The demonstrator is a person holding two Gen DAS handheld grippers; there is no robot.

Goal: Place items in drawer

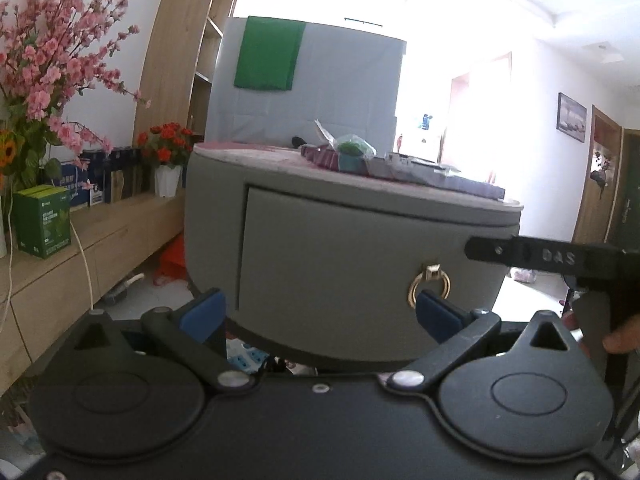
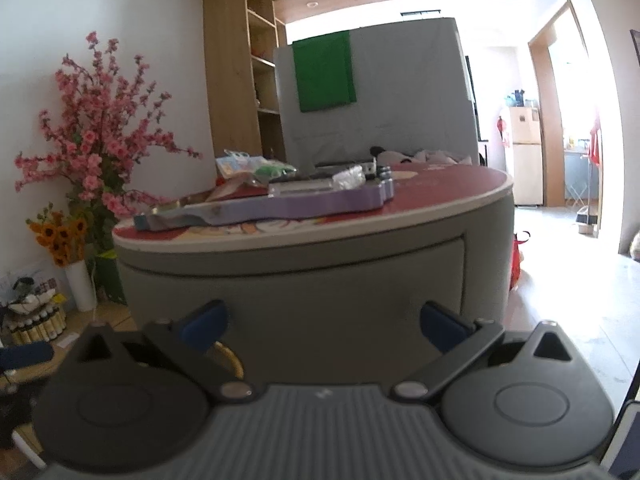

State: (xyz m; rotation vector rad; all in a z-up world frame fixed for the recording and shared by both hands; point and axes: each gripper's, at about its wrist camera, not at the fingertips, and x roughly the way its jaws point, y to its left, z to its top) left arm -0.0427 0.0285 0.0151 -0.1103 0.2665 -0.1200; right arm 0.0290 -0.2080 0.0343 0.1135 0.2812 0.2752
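Note:
A round grey table holds a shut drawer (image 1: 340,256) with a gold ring handle (image 1: 430,286). My left gripper (image 1: 318,312) is open in front of the drawer, its right blue fingertip (image 1: 434,312) just under the ring. In the right wrist view my right gripper (image 2: 324,320) is also open against the drawer front (image 2: 320,280), and the ring handle (image 2: 231,356) shows behind its left finger. On the red tabletop lie a flat purple item (image 2: 300,200), a green packet (image 1: 352,148) and several small packs.
A black bar marked DAS (image 1: 540,256) and a person's hand (image 1: 624,340) enter from the right. A wooden bench (image 1: 100,240) on the left carries boxes and flower vases (image 1: 168,180). Pink blossoms (image 2: 108,128) stand left of the table. Pale floor (image 2: 580,300) opens to the right.

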